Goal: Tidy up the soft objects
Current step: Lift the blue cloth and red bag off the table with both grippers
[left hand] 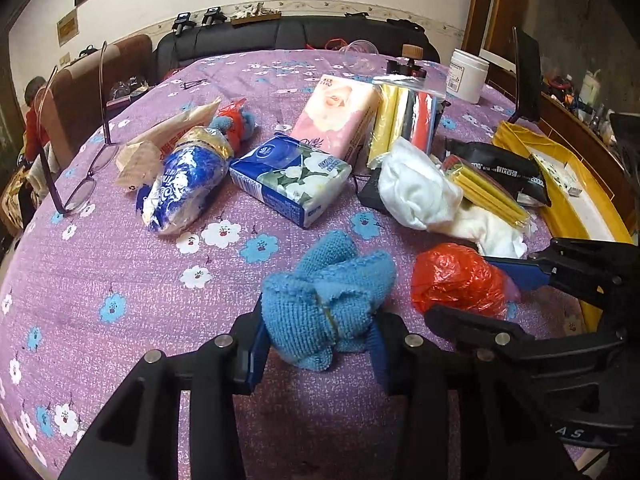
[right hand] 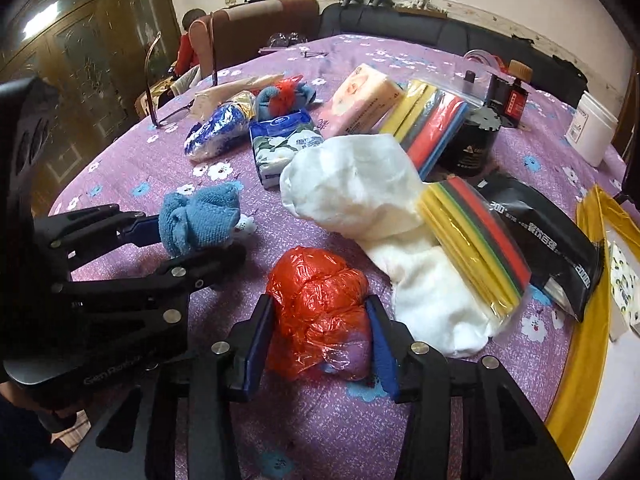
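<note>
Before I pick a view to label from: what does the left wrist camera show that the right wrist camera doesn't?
Left wrist only: the inside of the yellow-rimmed tray, nearly cut off in the other view, and the left gripper from behind, pads pressing the blue cloth.

Right wrist only: the wooden cabinet, and the right gripper from behind, straddling the red plastic bag.

Both: purple floral tablecloth, tissue packs, white cloth, eyeglasses.
</note>
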Demonstrator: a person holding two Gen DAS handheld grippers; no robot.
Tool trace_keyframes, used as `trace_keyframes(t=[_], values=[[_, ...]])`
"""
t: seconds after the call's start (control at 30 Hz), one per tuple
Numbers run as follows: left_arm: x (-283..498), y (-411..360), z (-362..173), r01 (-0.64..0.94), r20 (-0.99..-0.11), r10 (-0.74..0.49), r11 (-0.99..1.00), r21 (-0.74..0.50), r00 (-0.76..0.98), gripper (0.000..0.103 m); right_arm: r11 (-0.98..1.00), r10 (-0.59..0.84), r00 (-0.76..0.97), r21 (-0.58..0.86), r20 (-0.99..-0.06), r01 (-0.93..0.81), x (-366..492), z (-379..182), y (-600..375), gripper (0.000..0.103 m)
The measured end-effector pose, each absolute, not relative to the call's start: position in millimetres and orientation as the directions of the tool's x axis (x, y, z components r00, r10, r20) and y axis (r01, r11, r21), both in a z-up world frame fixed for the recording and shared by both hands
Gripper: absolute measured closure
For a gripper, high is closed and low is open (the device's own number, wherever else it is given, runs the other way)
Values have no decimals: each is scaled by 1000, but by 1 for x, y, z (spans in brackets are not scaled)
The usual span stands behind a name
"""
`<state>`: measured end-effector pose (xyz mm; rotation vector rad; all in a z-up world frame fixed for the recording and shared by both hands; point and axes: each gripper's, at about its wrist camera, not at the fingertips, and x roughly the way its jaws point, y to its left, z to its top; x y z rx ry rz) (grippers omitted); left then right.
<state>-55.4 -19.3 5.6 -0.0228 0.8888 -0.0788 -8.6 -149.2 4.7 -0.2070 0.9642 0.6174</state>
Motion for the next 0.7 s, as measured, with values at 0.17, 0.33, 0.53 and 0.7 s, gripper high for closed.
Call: trace_keyframes(t=[0.17,0.33,0.53,0.7], values=[[-56,-19,5,58,-774,-79,997,-54,629,62,797,422,411,116,-808,-593,-8,4,-149,49],[-56,-17,5,51,-771,-94,996,-79,629,62,773,435,377,124,-818,-622,-4,4,-147,42],[-56,-20,6,58,-774,-70,997,-43,629,62,773,430,402,101,-808,-626,-8,5,-148,55],[-56,-22,6,58,-775,-63,998,-34,628,62,799,433,466,89,-772,-594,-14,11,-157,62]])
